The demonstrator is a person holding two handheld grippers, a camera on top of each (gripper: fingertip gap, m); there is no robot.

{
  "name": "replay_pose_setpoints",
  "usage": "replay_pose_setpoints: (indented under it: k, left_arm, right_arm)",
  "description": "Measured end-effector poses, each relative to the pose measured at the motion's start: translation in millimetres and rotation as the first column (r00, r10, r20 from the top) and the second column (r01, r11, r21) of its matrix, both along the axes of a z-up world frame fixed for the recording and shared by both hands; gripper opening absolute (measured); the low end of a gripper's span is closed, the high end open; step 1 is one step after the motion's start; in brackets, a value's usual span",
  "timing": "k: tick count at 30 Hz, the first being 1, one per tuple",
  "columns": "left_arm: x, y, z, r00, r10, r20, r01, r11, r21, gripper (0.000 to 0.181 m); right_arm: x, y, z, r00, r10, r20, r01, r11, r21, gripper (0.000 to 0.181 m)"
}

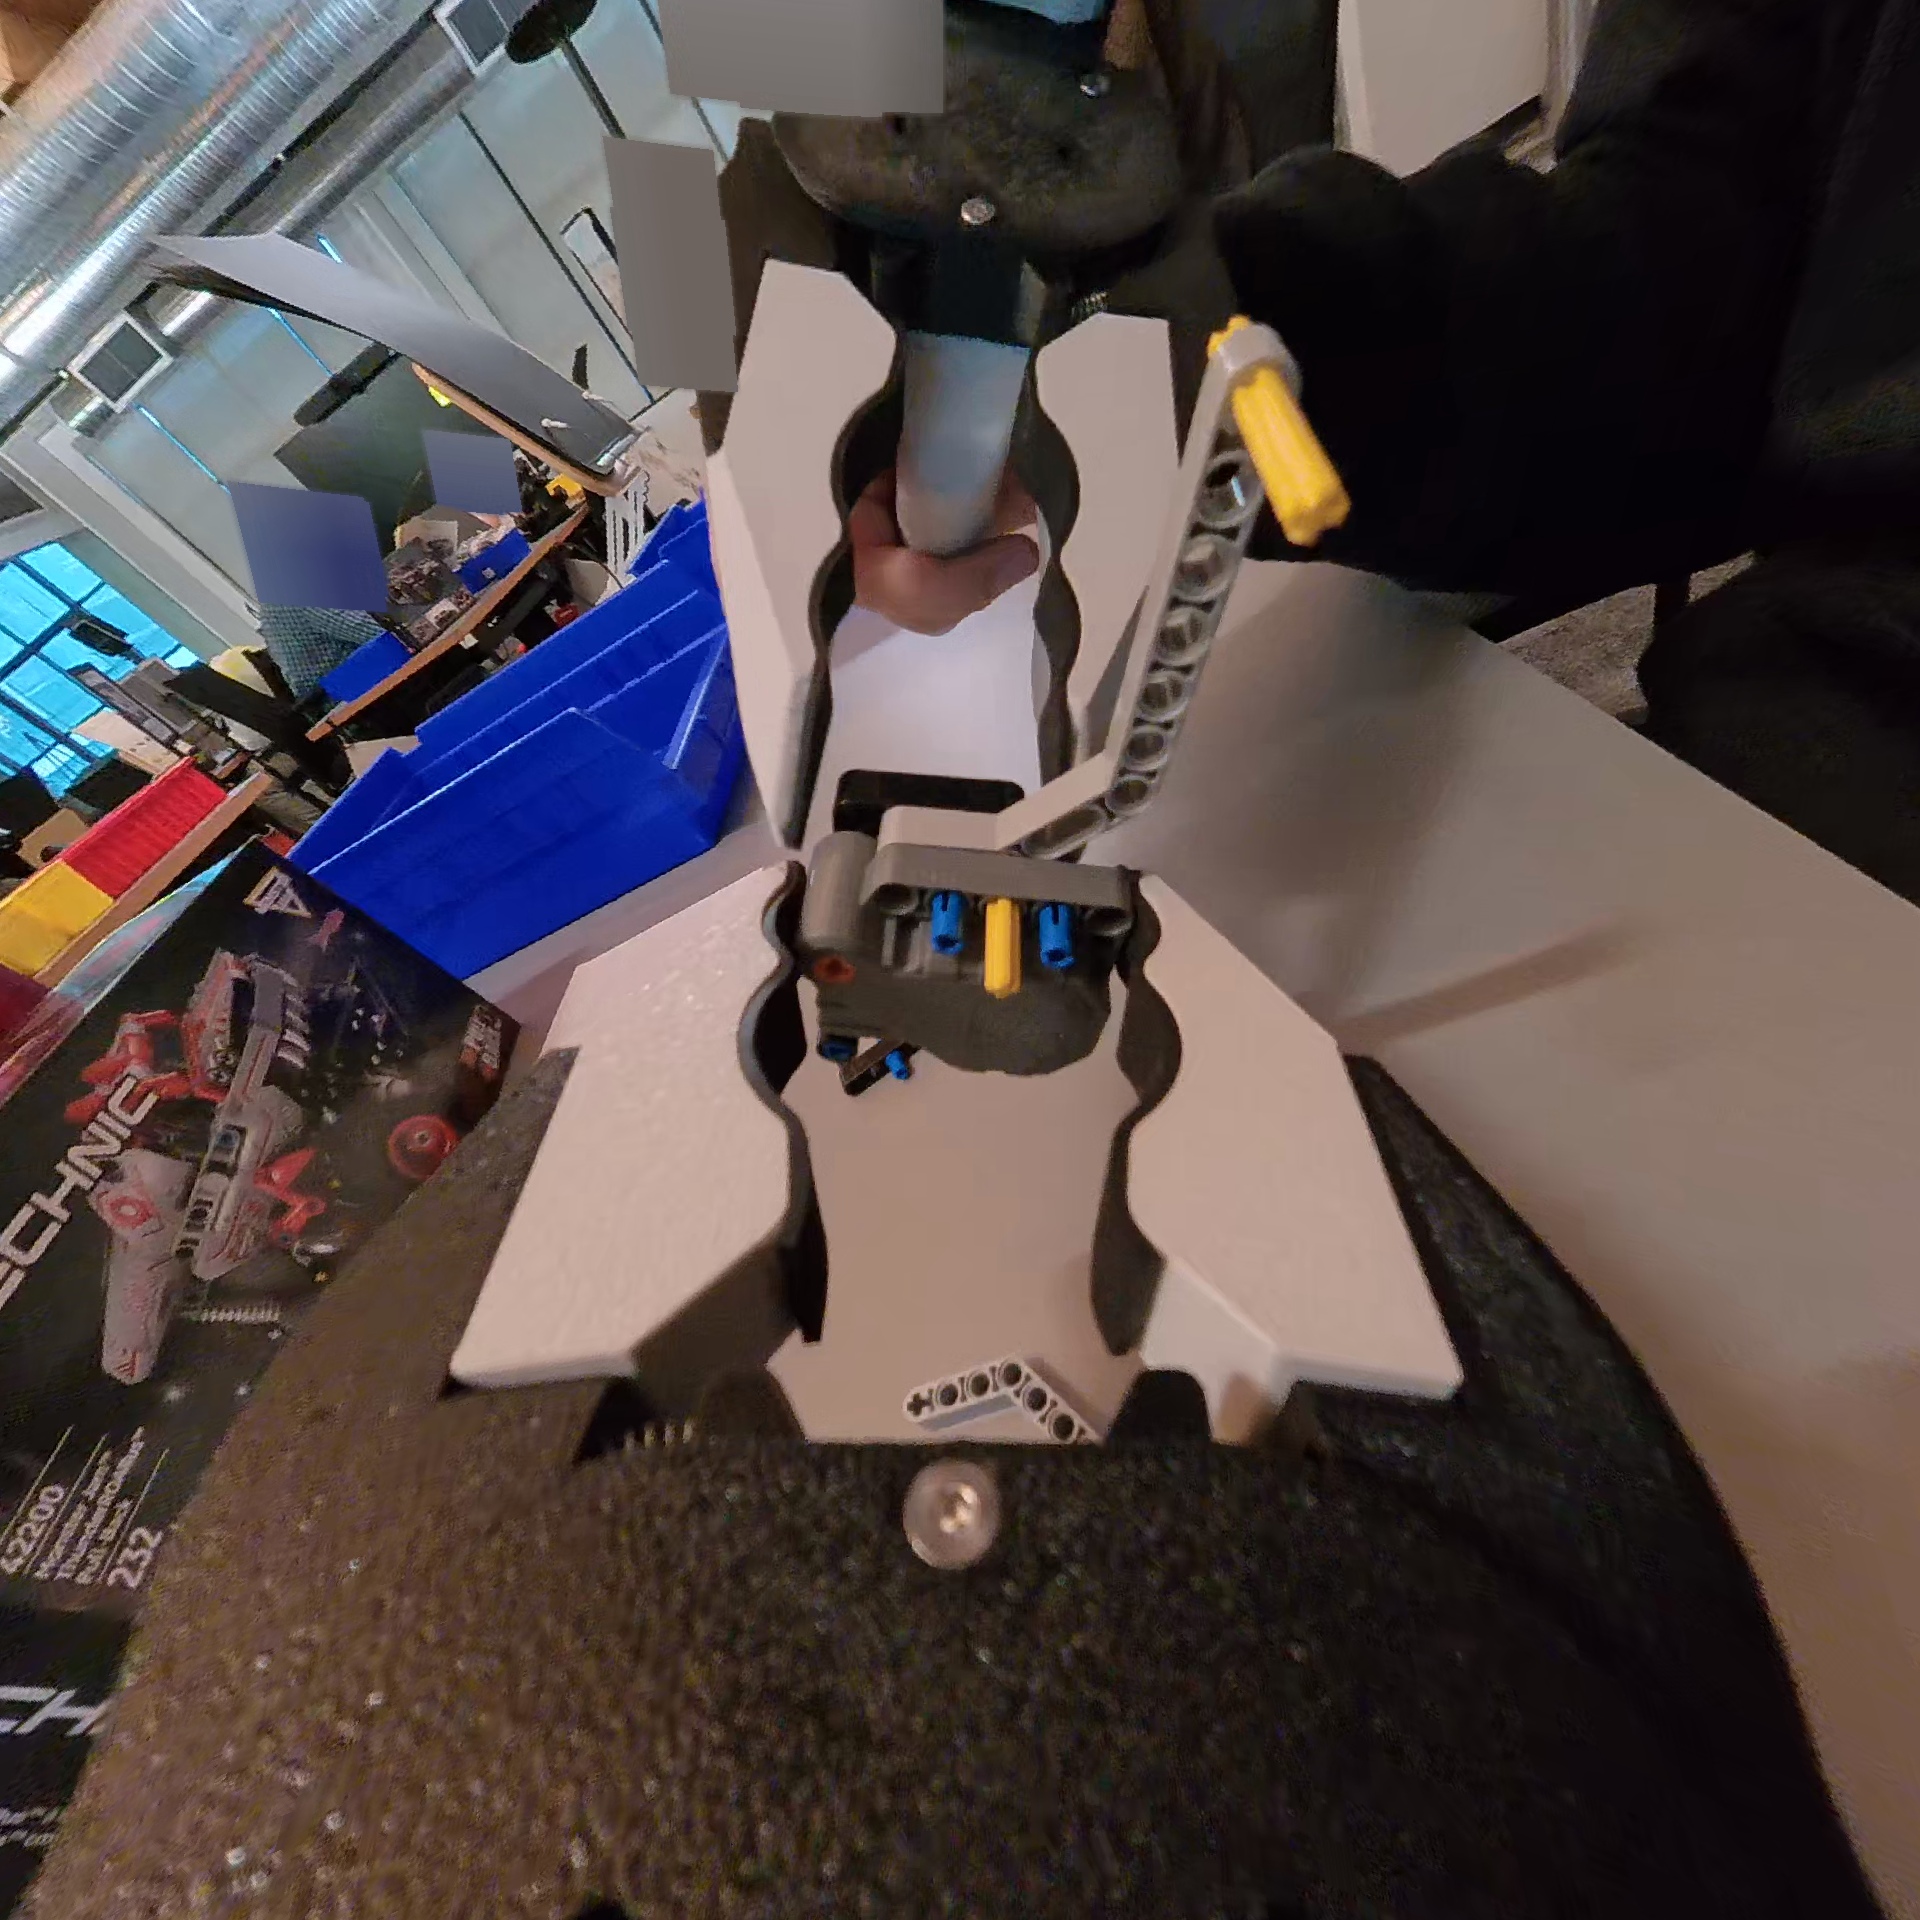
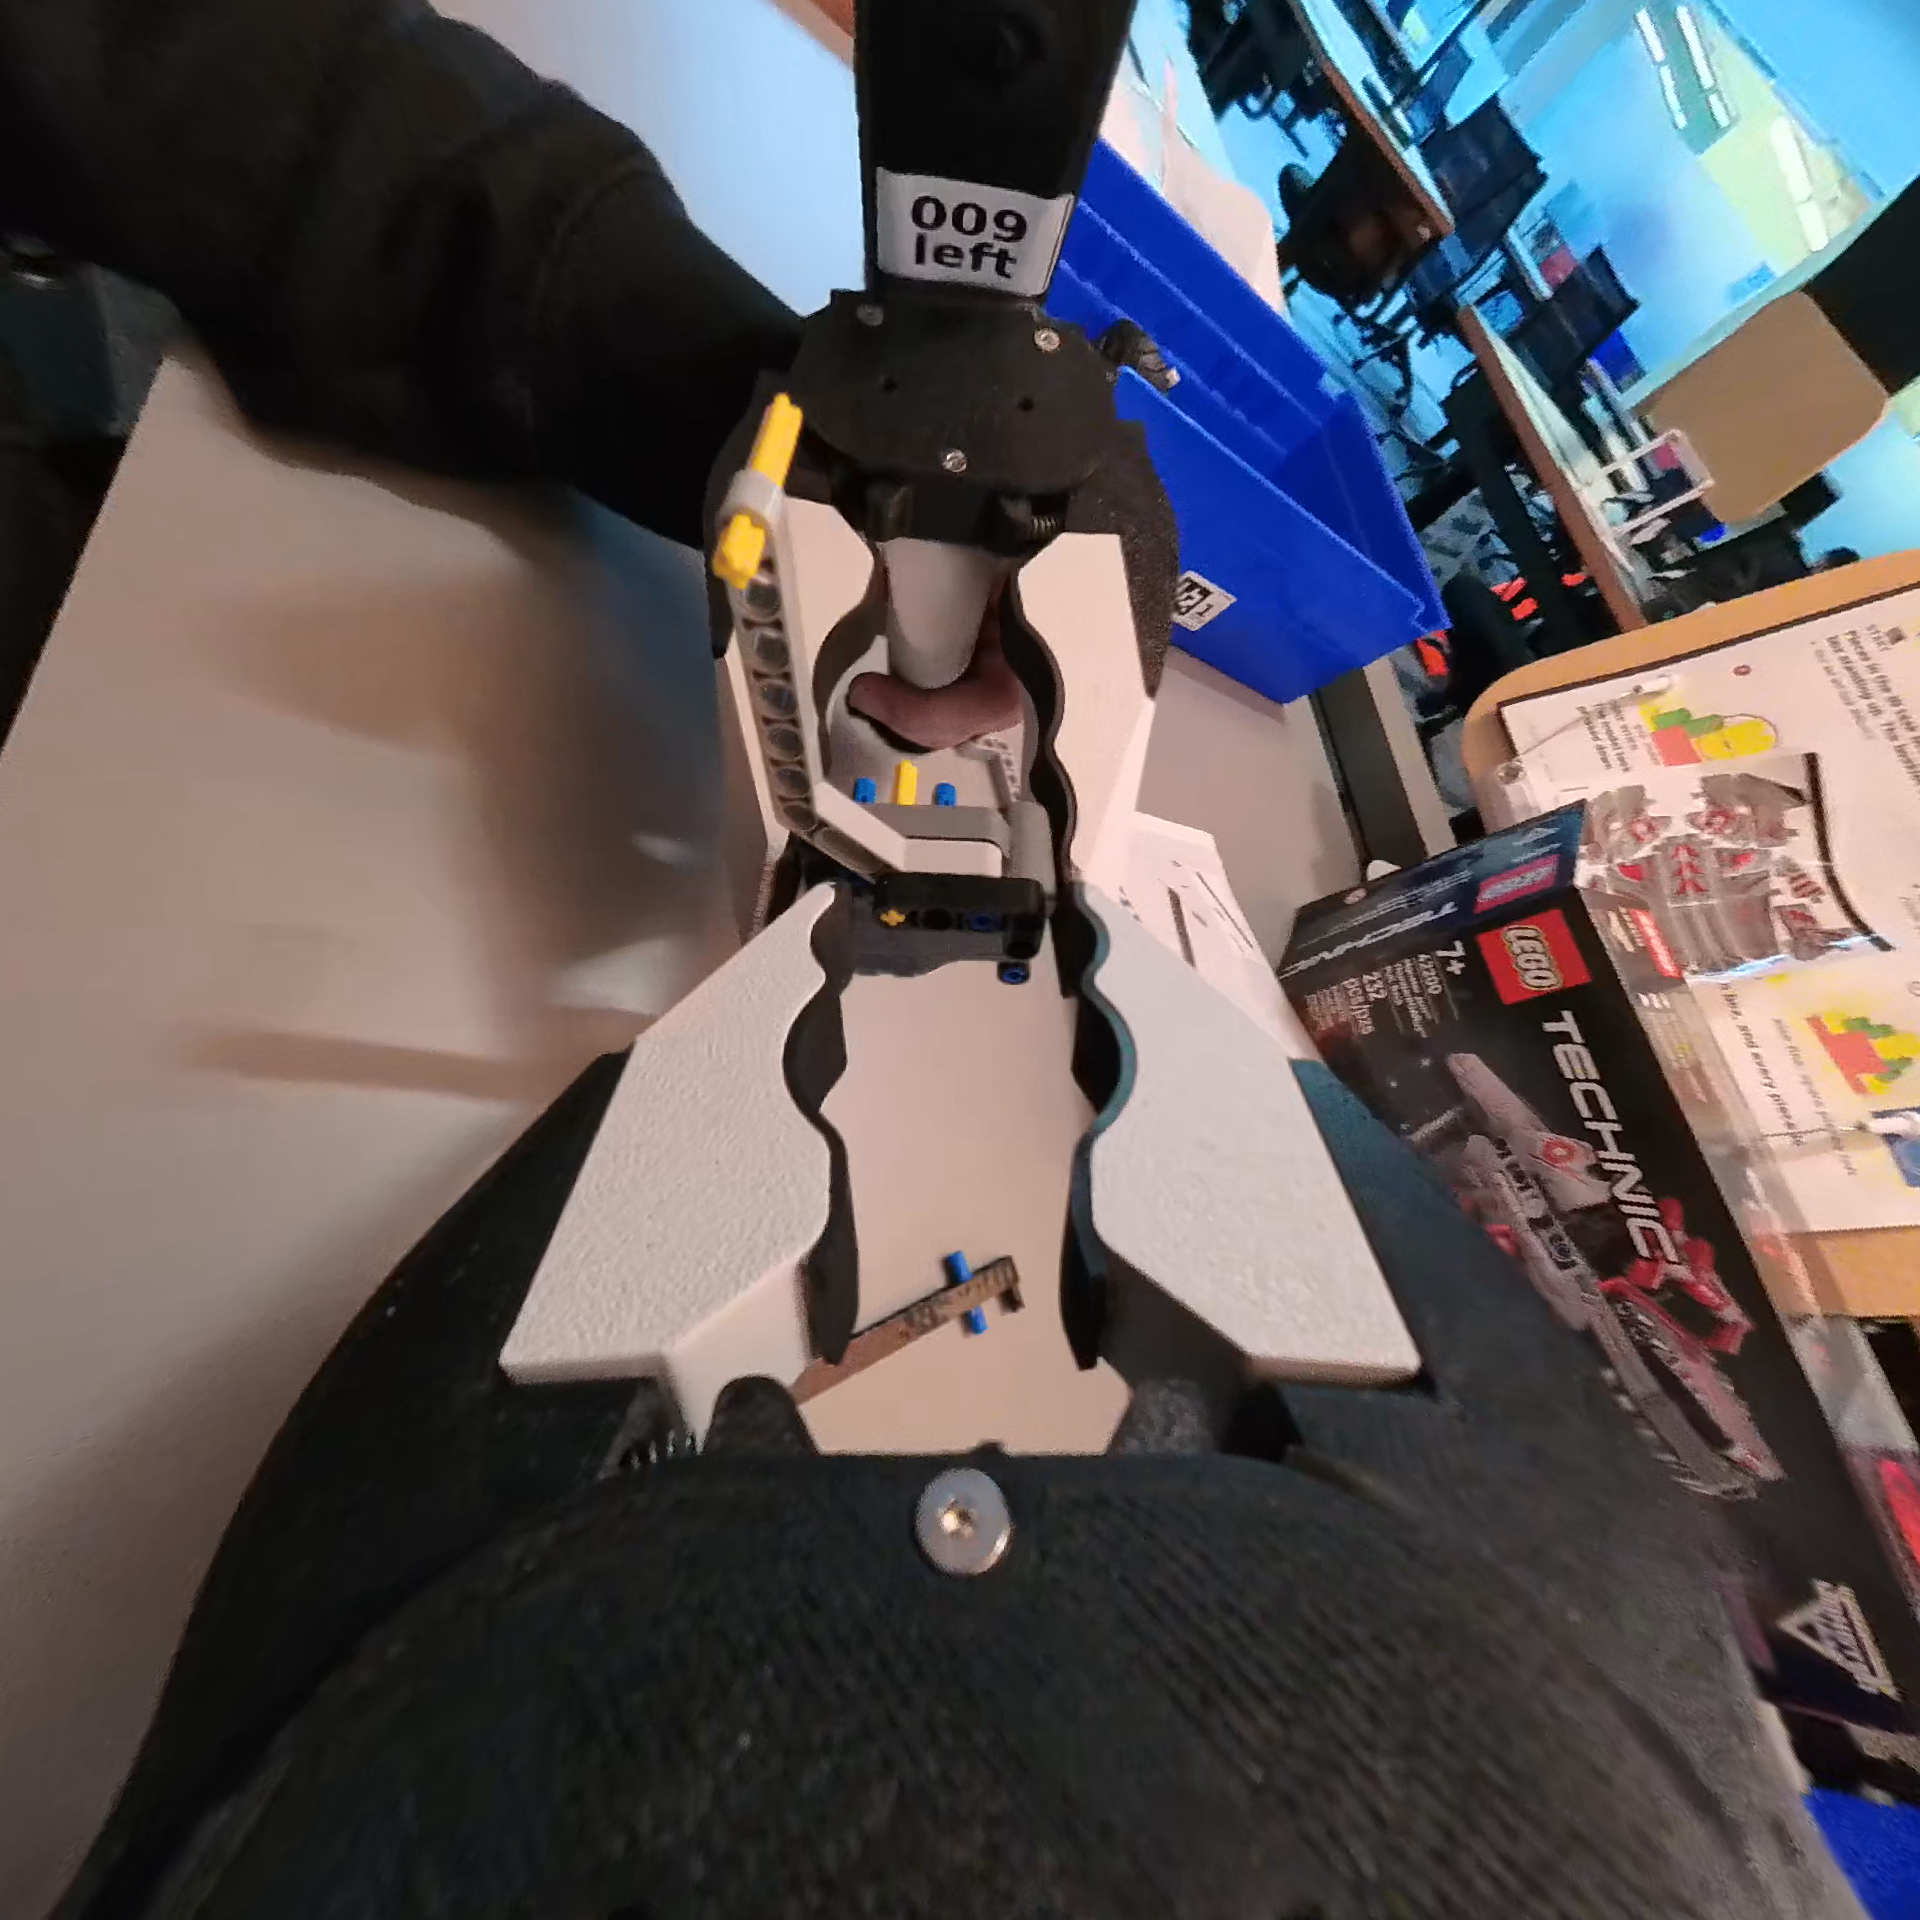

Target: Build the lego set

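My two grippers face each other, tip to tip, above the white table [image 1: 1455, 852]. The left gripper [image 1: 966, 899] is shut on a dark grey lego assembly [image 1: 966, 987] with blue pins and a yellow axle. A long light grey beam [image 1: 1174, 634] rises from it, with a yellow axle [image 1: 1288, 447] at its top. The right gripper [image 2: 951, 920] is shut on a black beam [image 2: 956, 899] that sits against the assembly [image 2: 935, 826]. The right gripper also shows in the left wrist view [image 1: 925, 805], and the left gripper in the right wrist view [image 2: 925, 857].
A bent light grey beam [image 1: 1003, 1403] lies on the table under the left gripper. A dark beam with a blue pin [image 2: 951, 1299] lies under the right gripper. Blue bins [image 1: 540, 800] and the lego box [image 2: 1558, 1091] stand beside the table. A black sleeve [image 1: 1558, 364] is close by. Both grippers' tips are close together, under 4 cm apart.
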State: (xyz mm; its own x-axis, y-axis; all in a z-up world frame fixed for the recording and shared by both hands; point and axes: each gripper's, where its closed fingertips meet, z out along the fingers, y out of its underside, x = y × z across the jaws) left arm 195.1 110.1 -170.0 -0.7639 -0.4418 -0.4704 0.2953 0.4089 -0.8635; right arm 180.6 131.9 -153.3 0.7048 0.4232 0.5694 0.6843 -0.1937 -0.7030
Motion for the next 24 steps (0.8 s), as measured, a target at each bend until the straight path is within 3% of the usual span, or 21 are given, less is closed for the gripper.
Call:
replay_pose_setpoints:
  k: [7,19,24]
  left_arm:
    - [1,1,-2,0.999,0.019,-0.035,-0.019,1.0,0.002,0.057]
    - [6,7,-15,0.995,0.085,-0.045,-0.078,0.989,0.127,0.057]
    - [4,4,-8,0.997,0.07,-0.037,-0.066,0.993,0.093,0.057]
  right_arm:
    - [3,1,-1,1.0,0.006,0.005,-0.006,1.0,0.014,0.03]
    - [8,4,-13,0.999,0.014,0.04,-0.014,1.0,0.014,0.03]
    - [7,2,-8,0.999,0.028,0.034,-0.029,0.999,0.034,0.031]
